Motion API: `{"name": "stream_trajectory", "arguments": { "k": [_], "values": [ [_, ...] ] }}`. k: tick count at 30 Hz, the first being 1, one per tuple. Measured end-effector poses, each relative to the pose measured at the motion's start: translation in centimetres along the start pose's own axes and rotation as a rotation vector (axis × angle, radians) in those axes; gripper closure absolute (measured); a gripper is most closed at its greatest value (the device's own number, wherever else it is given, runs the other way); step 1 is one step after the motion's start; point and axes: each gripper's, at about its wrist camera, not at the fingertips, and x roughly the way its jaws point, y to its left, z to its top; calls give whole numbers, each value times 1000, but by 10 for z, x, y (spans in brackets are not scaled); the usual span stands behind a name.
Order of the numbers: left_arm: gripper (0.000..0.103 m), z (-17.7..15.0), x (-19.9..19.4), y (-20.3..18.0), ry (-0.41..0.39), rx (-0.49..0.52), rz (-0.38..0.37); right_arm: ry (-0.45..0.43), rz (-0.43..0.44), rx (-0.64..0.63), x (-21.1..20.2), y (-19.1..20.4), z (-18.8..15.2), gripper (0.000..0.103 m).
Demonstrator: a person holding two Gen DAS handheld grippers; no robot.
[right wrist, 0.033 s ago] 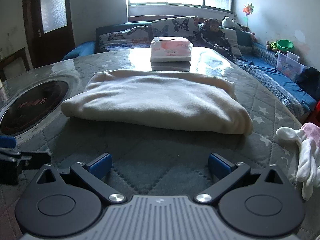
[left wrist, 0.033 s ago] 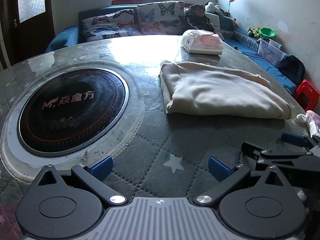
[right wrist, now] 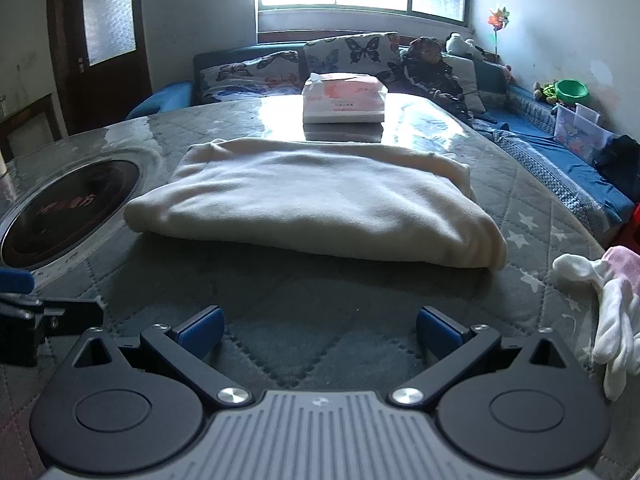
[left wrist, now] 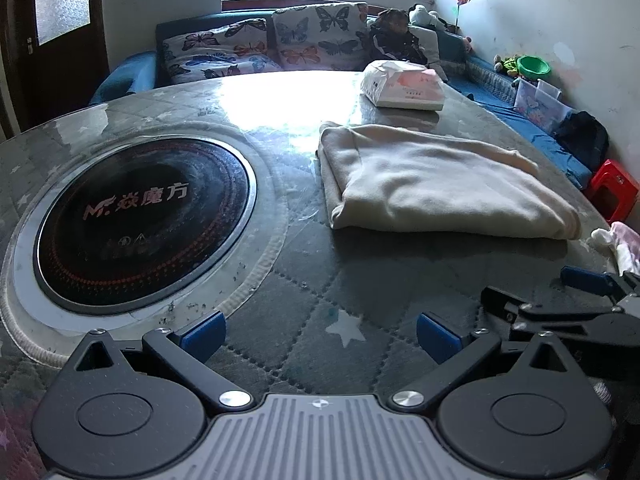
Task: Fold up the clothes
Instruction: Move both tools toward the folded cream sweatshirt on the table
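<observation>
A cream garment (left wrist: 436, 184) lies folded into a thick rectangle on the quilted table; it fills the middle of the right wrist view (right wrist: 320, 200). My left gripper (left wrist: 318, 332) is open and empty, low over the table, short of the garment's near left corner. My right gripper (right wrist: 320, 330) is open and empty, in front of the garment's near edge and apart from it. The right gripper also shows at the right edge of the left wrist view (left wrist: 568, 304).
A round black induction hob (left wrist: 140, 224) is set into the table on the left. A tissue pack (right wrist: 344, 98) lies behind the garment. White and pink gloves (right wrist: 612, 304) lie at the table's right edge. A sofa with butterfly cushions (left wrist: 280, 46) stands behind.
</observation>
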Motion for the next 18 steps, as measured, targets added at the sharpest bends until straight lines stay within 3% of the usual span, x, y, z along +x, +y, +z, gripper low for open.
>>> {"name": "stream_trajectory", "arguments": {
  "k": [7,18],
  "values": [
    [0,9,-3,9,-10,-35,-17,-9,-20,-6,13,14,0,0],
    [0,23,8,31,-21,-60,33,-16,-37,12,36,13,17,0]
  ]
}}
